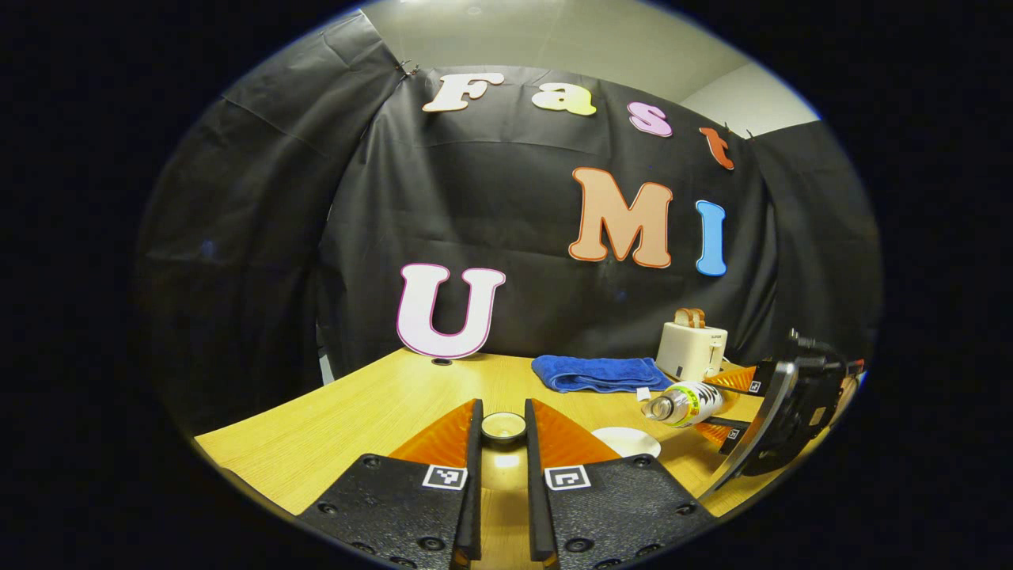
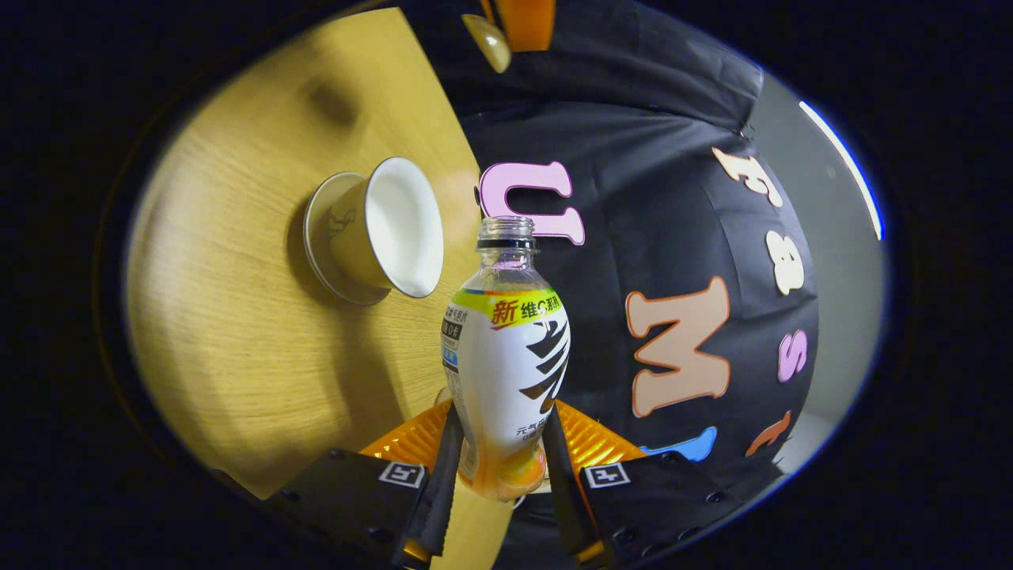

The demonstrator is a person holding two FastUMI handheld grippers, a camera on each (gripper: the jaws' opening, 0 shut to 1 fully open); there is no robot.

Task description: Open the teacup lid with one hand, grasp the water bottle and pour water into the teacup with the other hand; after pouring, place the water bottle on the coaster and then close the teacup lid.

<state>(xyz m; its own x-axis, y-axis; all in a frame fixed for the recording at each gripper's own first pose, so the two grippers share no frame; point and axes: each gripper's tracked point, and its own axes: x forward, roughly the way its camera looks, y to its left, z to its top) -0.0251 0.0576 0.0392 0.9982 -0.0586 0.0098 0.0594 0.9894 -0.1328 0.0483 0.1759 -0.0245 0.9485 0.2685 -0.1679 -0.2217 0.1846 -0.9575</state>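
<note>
My right gripper is shut on the lower body of the water bottle, which has no cap on its clear neck. In the left gripper view the bottle lies almost level, held by the right gripper, with its mouth just above the rim of the white teacup. The teacup stands uncovered on its saucer. My left gripper is shut on the small round teacup lid, held above the table left of the cup. Farther off in the right gripper view, the left gripper carries the lid.
A folded blue towel lies at the back of the wooden table. A white toaster with bread in it stands at the back right. The table's front edge runs close below my left gripper.
</note>
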